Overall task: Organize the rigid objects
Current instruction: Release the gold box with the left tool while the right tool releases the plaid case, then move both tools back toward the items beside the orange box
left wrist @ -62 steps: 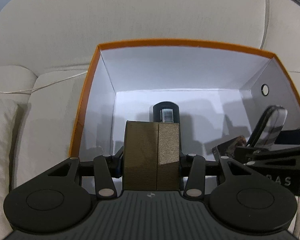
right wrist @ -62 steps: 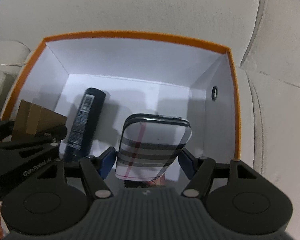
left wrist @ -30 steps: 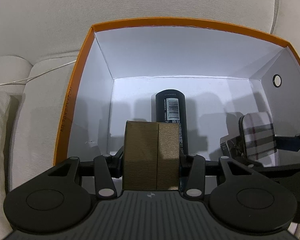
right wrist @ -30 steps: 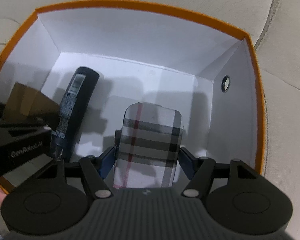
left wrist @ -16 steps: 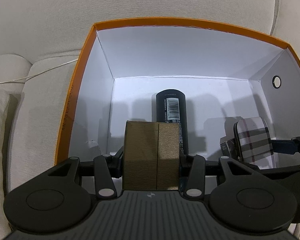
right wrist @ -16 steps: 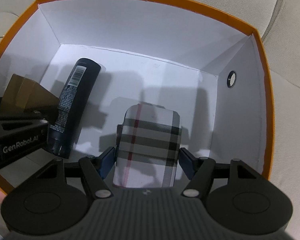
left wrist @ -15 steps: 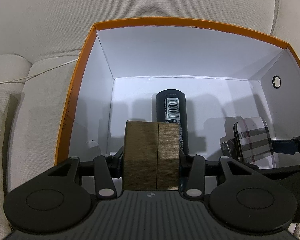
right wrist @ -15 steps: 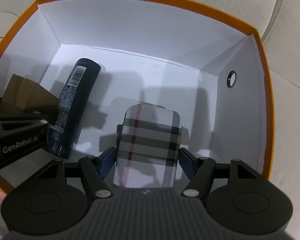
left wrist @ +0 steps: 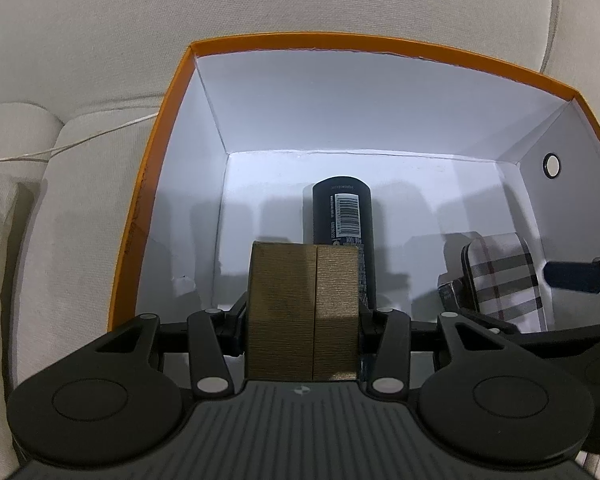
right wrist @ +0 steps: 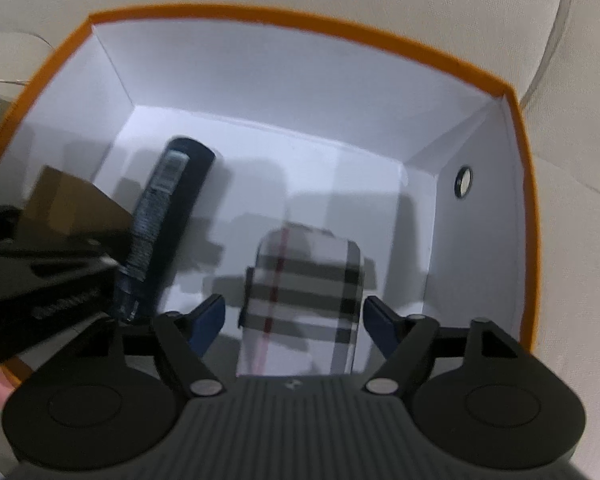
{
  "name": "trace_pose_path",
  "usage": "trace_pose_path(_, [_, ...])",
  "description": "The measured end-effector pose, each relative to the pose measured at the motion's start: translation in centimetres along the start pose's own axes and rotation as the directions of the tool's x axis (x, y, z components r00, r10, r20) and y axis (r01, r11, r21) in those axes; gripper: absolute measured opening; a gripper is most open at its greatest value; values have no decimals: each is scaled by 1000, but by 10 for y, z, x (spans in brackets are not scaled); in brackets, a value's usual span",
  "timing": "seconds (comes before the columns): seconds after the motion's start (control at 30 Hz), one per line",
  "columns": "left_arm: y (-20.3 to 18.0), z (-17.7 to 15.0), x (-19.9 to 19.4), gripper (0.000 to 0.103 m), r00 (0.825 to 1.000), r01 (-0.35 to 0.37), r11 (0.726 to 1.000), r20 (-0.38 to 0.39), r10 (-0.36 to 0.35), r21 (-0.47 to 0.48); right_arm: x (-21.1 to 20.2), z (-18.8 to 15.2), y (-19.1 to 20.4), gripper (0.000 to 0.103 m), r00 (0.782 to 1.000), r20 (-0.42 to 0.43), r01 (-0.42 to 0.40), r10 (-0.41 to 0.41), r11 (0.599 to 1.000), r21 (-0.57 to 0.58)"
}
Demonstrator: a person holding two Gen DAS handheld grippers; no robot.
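Hovering over the orange-rimmed box [left wrist: 168, 128], both tools are working the same container, which sits on a beige sofa cushion [left wrist: 80, 40] so it stays low and open to reach from above. Left tool [left wrist: 303, 312] is clamped tight on the brown box [left wrist: 303, 308], jaws pressed to its two sides, carrying it upright just inside the near wall of the orange-rimmed box, and I'd judge it is being lined up for the free floor on the left. Beyond the brown box, the black bottle [left wrist: 343, 224] lies flat on the box floor, barcode up, pointing toward the far wall; lying down, it can't topple. Over on the right side of the box, the plaid case [right wrist: 300, 300] rests on the floor near the wall with the round hole [right wrist: 463, 182]. Right tool [right wrist: 292, 312] has its jaws spread wide, blue pads clear of both edges of the plaid case, so that item looks let go and placed. That view is blurred, suggesting motion. Remaining, by my reading: setting the brown box down beside the bottle without knocking it.
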State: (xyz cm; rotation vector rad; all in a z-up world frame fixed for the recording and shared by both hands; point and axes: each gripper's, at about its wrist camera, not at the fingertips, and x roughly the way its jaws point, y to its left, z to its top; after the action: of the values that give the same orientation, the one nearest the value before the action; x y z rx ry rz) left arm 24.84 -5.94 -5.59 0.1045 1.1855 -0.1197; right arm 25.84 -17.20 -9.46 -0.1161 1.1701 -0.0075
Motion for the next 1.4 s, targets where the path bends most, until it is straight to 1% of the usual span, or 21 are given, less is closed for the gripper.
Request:
trace_pose_path(0.2, [2, -1, -1, 52, 1000, 16, 1000, -8, -16, -21, -18, 0, 6, 80, 998, 39, 58, -54, 993, -104])
trace_pose_path(0.37, [3, -2, -1, 54, 1000, 17, 999, -15, -17, -35, -37, -2, 0, 81, 994, 83, 86, -73, 983, -165])
trace_pose_path(0.57, [2, -4, -2, 57, 1000, 11, 999, -17, -12, -46, -58, -8, -13, 83, 990, 120, 87, -68, 983, -163])
trace_pose_path(0.63, [2, -5, -6, 59, 1000, 14, 998, 3, -14, -54, -65, -10, -19, 83, 989, 130, 84, -64, 985, -154])
trace_pose_path(0.7, [3, -5, -12, 64, 999, 26, 998, 24, -25, -59, -70, -13, -23, 83, 989, 136, 76, -57, 987, -140])
trace_pose_path(0.77, [2, -5, -19, 66, 999, 27, 998, 39, -24, -60, -76, -16, -28, 83, 988, 143, 68, -49, 990, -126])
trace_pose_path(0.93, [-1, -7, -38, 71, 997, -2, 999, 75, 6, -51, -94, -27, -38, 83, 985, 165, 64, -45, 992, -110])
trace_pose_path(1.0, [0, -9, -50, 71, 995, -15, 999, 100, 21, -51, -105, -33, -42, 83, 983, 178, 62, -42, 993, -104])
trace_pose_path(1.07, [3, -13, -63, 71, 992, -13, 998, 124, 19, -55, -119, -40, -47, 83, 980, 193, 61, -42, 993, -97])
trace_pose_path(1.13, [7, -21, -80, 72, 989, -10, 998, 144, 19, -58, -135, -48, -51, 84, 977, 208, 64, -44, 994, -90])
trace_pose_path(1.3, [20, -48, -118, 74, 983, 30, 997, 184, -16, -73, -174, -80, -56, 87, 968, 241, 85, -67, 994, -65])
trace_pose_path(1.4, [29, -70, -139, 76, 979, 47, 996, 201, -32, -73, -192, -103, -57, 88, 968, 245, 57, -50, 998, -21])
